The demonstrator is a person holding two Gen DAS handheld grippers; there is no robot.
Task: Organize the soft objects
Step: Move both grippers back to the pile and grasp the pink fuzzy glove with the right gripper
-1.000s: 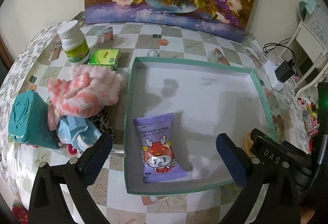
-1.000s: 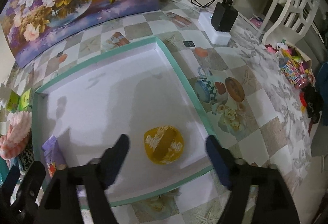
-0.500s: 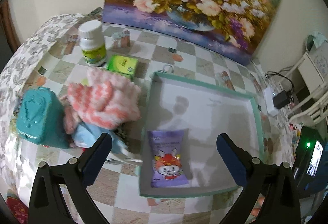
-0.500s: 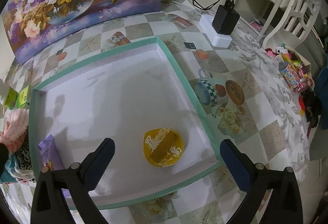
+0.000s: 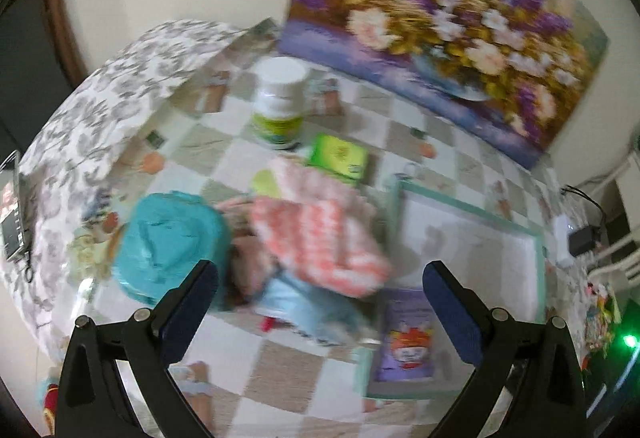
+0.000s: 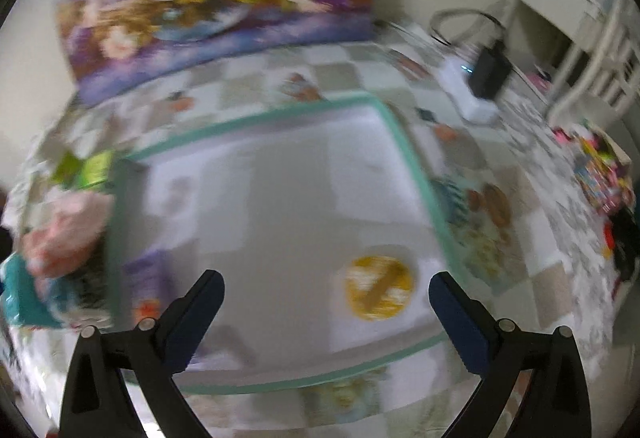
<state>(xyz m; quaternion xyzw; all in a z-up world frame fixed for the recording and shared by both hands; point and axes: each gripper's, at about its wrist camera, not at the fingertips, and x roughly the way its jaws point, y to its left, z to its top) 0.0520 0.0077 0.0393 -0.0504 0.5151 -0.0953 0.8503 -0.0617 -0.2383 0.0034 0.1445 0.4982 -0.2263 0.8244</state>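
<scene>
Sliding leftward since a second ago, our left gripper (image 5: 320, 280) is now hanging wide open and empty over the pink-and-white fluffy cloth (image 5: 320, 234), the teal plastic case (image 5: 172, 242) at lower left. Our right gripper (image 6: 326, 296), jaws just widened, is gaping empty above the teal-rimmed white tray (image 6: 416, 173) holding a yellow round packet (image 6: 378, 286).

My left camera looks steeply down over the table's (image 5: 280, 366) left edge, my right over the tray (image 6: 416, 173); both share that tray.
</scene>
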